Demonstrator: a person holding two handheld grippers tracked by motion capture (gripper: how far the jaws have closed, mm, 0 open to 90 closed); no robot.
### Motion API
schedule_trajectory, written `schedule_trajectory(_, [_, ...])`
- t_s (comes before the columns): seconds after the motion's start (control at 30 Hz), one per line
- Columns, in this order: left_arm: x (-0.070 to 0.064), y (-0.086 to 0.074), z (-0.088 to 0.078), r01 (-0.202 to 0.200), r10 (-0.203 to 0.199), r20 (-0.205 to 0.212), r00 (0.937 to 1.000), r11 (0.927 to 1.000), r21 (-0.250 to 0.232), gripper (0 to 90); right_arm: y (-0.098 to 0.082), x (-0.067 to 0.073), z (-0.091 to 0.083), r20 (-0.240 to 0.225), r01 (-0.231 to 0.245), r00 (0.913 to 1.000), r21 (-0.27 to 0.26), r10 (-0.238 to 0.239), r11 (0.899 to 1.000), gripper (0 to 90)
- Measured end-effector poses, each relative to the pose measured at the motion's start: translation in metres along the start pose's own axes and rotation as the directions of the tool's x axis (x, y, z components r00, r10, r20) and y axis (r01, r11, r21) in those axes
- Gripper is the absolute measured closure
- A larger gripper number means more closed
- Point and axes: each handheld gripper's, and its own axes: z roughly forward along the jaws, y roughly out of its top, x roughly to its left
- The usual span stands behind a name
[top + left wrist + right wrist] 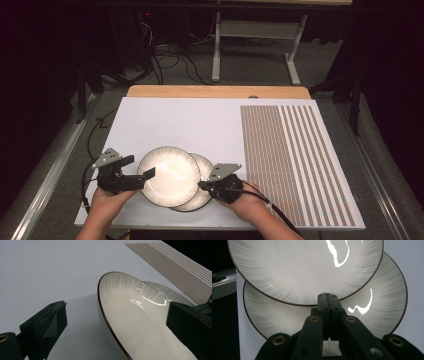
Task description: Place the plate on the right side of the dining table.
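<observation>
Plates: I see the upper plate [168, 176] overlapping the lower plate [202, 192] on the white board [200, 125]. My left gripper [146, 175] straddles the upper rim, jaws wide; my right gripper [202, 185] is closed, empty.

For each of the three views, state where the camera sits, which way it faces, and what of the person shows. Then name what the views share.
High view: above the table's near edge, facing forward and down; both forearms, left gripper, right gripper.
Left gripper view: on that gripper, jaws apart, astride the upper plate rim.
Right gripper view: jaws together over the lower plate.
Shared: both plates.
</observation>
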Motion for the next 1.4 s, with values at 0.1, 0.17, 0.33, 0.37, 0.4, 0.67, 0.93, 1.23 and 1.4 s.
schedule_trajectory(0.1, [0.000,-0.002,0.003,0.022,-0.023,0.032,0.9992,0.9986,0.049,7.6,0.000,0.000,0.000,-0.001,0.000,1.0000,0.001,0.000,1.000,90.0])
schedule_trajectory(0.17, [0.001,-0.004,0.005,0.039,-0.042,0.041,0.9983,0.9967,0.071,11.4,0.000,0.002,-0.001,0.003,-0.003,1.0000,0.009,0.003,1.000,90.0])
schedule_trajectory(0.33, [0.002,-0.006,0.008,0.083,-0.095,0.090,0.9914,0.9886,0.125,19.9,0.000,0.001,-0.001,0.003,-0.003,1.0000,0.011,0.003,1.000,90.0])
schedule_trajectory(0.37, [0.002,-0.006,0.009,0.088,-0.101,0.098,0.9900,0.9877,0.129,21.7,0.000,0.001,0.000,0.002,0.000,1.0000,0.005,0.000,1.000,90.0])
schedule_trajectory(0.4, [0.002,-0.006,0.009,0.097,-0.114,0.115,0.9869,0.9849,0.144,22.5,0.000,0.001,0.000,0.002,0.000,1.0000,0.005,0.000,1.000,90.0])
schedule_trajectory(0.67, [0.001,-0.007,0.014,0.122,-0.158,0.144,0.9769,0.9654,0.230,35.9,0.000,0.001,0.000,0.004,0.007,1.0000,0.004,-0.007,1.000,90.0])
schedule_trajectory(0.93, [0.005,-0.007,0.016,0.225,-0.268,0.139,0.9533,0.9372,0.267,49.6,-0.001,0.001,0.000,0.003,0.002,1.0000,0.005,-0.002,1.000,90.0])
schedule_trajectory(1.23, [0.007,-0.007,0.016,0.246,-0.287,0.117,0.9508,0.9297,0.274,59.0,0.000,0.001,0.000,0.003,0.000,1.0000,0.005,0.000,1.000,90.0])
schedule_trajectory(1.4, [0.009,-0.007,0.016,0.265,-0.308,0.127,0.9428,0.9240,0.276,60.6,0.000,0.001,0.000,0.005,0.000,1.0000,0.006,0.000,1.000,90.0])
